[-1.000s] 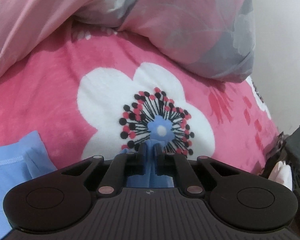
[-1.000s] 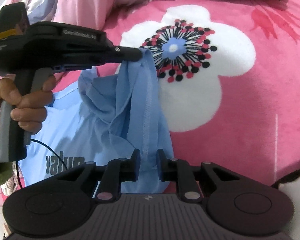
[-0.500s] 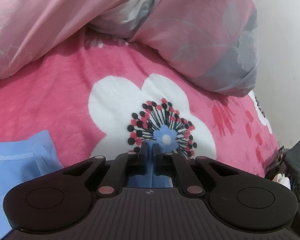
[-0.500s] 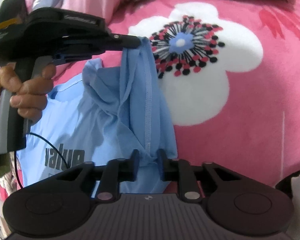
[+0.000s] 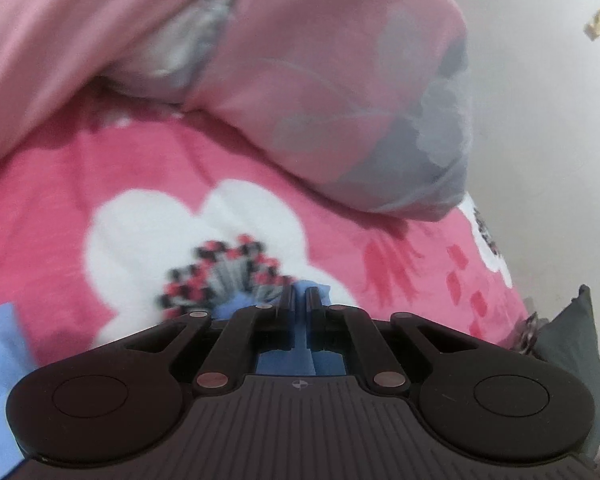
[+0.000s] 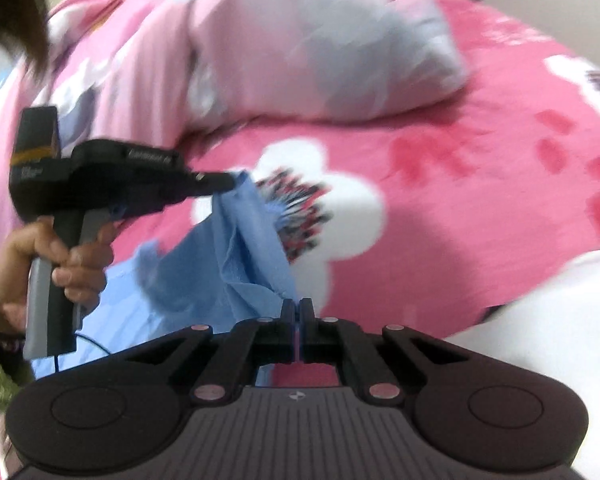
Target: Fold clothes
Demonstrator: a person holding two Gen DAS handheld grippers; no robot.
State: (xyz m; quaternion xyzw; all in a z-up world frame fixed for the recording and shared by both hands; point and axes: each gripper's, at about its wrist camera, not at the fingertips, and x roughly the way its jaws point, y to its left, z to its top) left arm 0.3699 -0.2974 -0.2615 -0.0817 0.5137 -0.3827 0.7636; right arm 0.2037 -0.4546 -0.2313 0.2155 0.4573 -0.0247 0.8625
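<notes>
Over pink bed [image 6: 440, 240], both left tongs [image 6: 236, 178] and right tongs [image 6: 297, 307] pinched thinly on blue shirt [image 6: 252, 248], could slip if tugged apart.

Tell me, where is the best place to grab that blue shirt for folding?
Probably along its stitched edge, pinched from above: the blue shirt is thin and limp, and both the left gripper and right gripper are shut on that hanging fabric.
</notes>
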